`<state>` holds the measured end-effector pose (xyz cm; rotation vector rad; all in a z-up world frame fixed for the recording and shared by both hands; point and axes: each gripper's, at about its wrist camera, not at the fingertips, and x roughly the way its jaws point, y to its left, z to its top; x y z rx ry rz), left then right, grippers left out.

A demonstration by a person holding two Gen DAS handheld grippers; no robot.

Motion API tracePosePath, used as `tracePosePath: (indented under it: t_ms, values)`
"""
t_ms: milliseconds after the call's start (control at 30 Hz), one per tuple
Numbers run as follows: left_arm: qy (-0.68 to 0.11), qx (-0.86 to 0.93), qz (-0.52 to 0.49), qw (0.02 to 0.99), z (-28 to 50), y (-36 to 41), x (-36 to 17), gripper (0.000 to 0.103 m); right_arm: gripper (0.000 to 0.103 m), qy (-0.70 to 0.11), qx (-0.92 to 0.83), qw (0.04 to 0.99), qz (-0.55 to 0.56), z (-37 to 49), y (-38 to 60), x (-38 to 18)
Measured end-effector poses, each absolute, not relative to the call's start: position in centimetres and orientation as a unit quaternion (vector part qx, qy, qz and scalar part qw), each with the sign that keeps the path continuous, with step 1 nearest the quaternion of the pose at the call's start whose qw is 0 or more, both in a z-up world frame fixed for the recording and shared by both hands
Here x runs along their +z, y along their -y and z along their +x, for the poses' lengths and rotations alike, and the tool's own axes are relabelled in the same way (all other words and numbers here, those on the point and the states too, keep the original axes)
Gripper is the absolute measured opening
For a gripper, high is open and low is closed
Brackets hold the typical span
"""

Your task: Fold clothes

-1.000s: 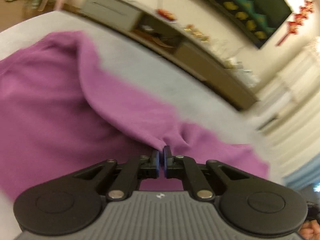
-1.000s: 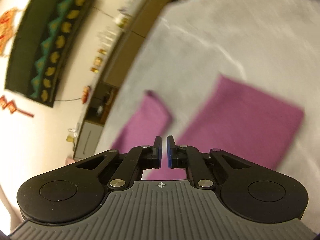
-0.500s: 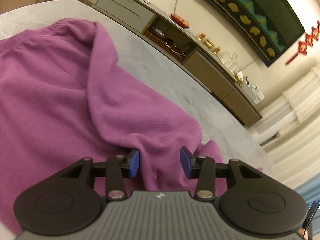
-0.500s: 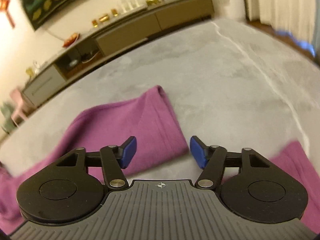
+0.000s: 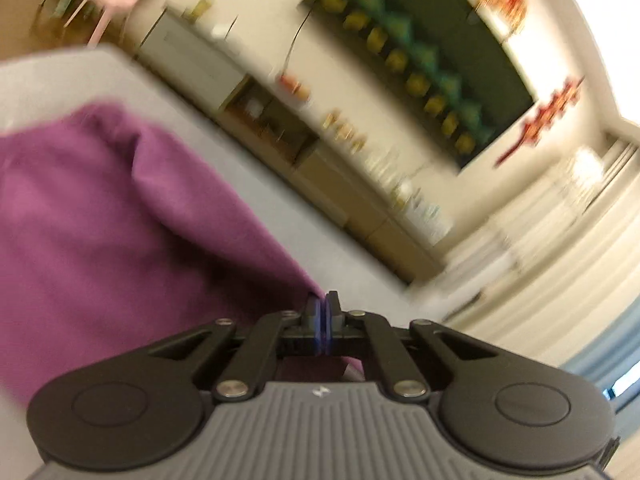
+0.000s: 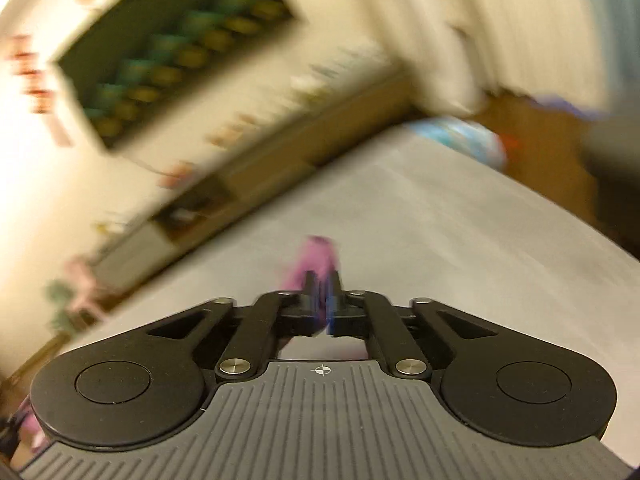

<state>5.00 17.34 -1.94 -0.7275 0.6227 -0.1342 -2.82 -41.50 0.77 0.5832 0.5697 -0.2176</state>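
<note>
Half a second ago both pairs of jaws stood apart over the purple garment [image 5: 120, 220]; now the left gripper [image 5: 321, 310] is clamped on its near edge and the right gripper [image 6: 323, 292] on a purple corner. From the left jaws the cloth is spread leftward across the grey desk [image 6: 440, 240].
</note>
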Motion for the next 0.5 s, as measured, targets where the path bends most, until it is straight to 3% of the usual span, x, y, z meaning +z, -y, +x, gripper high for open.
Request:
tracePosePath:
  t_ms: [133,300,400,433,500]
  values:
    - [-0.379,-0.029,-0.371,0.847,4.6,-16.8,-6.7,0.002,0.000,-0.328,-0.125,0.874,0.336,-4.5,44.3,-2.9]
    - [-0.355,-0.021,-0.340,0.870,4.1,-16.2,-5.4,0.002,0.003,-0.318,-0.118,0.868,0.363,-5.0,44.8,-3.1]
    - [-0.347,-0.021,-0.331,0.877,3.6,-16.1,-5.7,0.002,0.021,-0.336,-0.126,0.858,0.367,-4.5,44.4,-3.9]
    - [-0.349,-0.022,-0.328,0.878,3.8,-16.0,-6.0,0.002,0.040,-0.347,-0.127,0.856,0.362,-4.1,44.1,-4.4]
    - [-0.355,-0.013,-0.317,0.879,3.9,-15.7,-6.4,0.003,0.048,-0.370,-0.131,0.856,0.337,-3.7,43.4,-5.1]
